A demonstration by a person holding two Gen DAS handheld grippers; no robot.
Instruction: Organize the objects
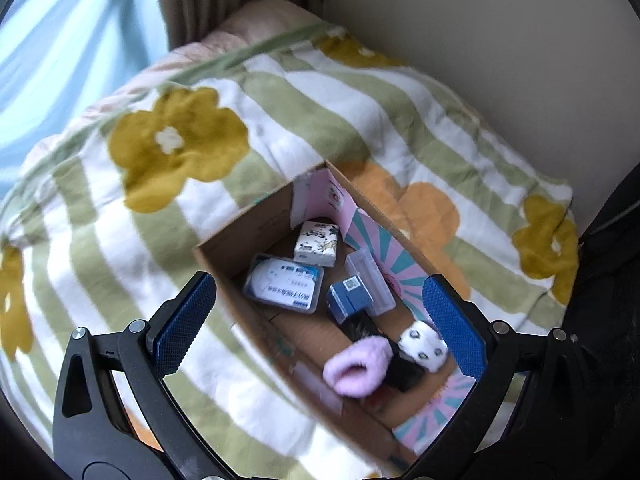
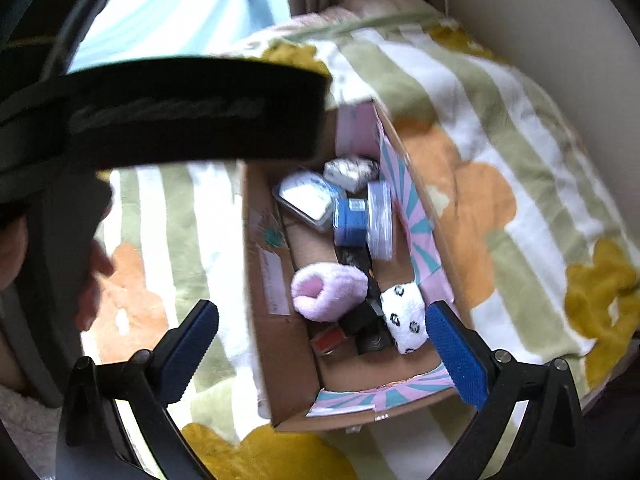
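Both grippers — left [image 1: 320, 328], right [image 2: 322, 346] — hover above the box [image 1: 240, 276] on the blanket [image 1: 120, 248], jaws wide, empty. Pink sock [image 1: 357, 365] and spotted sock [image 1: 424, 346] lie at its near end.

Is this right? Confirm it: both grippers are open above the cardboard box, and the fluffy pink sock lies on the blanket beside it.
Not quite. The fluffy pink sock lies inside the cardboard box, not on the blanket; both wrist views show it. The left gripper and right gripper are open.

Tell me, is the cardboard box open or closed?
Open. The cardboard box has no cover on top; the pink sock and tissue pack inside show from above.
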